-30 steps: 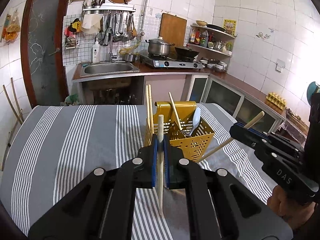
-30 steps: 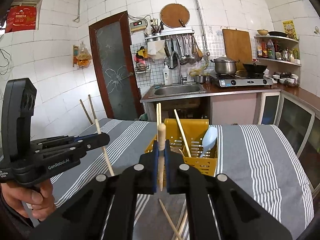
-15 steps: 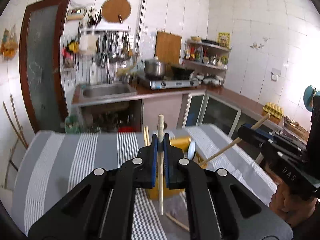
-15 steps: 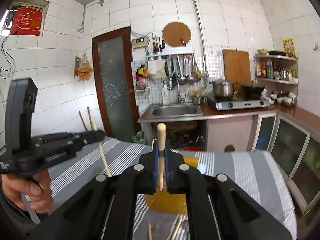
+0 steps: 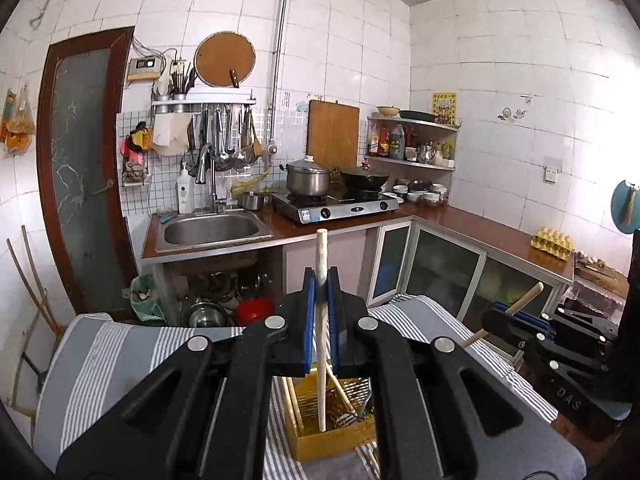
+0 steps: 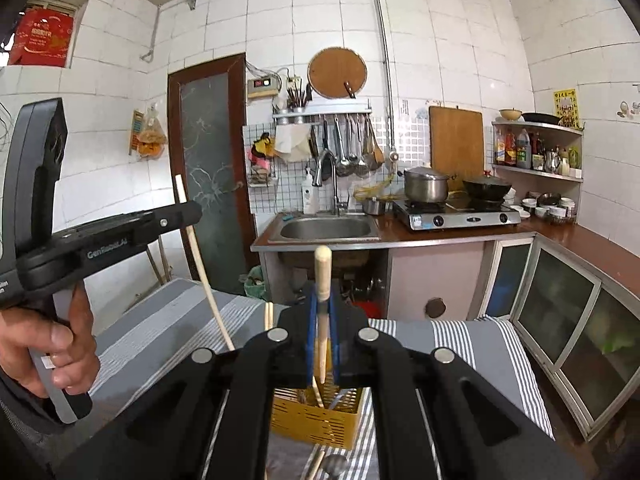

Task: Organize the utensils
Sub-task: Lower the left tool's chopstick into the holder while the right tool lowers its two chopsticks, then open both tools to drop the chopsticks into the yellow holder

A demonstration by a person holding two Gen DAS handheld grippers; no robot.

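White-tiled kitchen walls, a steel sink (image 5: 212, 230) and a gas stove (image 5: 336, 208) back a striped grey cloth-covered surface (image 5: 100, 364) where a yellow utensil basket (image 5: 332, 438) sits. Left tongs (image 5: 321, 292) are clamped on a pale chopstick (image 5: 321, 344), held upright above the basket. Right tongs (image 6: 322, 312) grip a second chopstick (image 6: 322, 276), also upright, over the same basket, which already holds several utensils.
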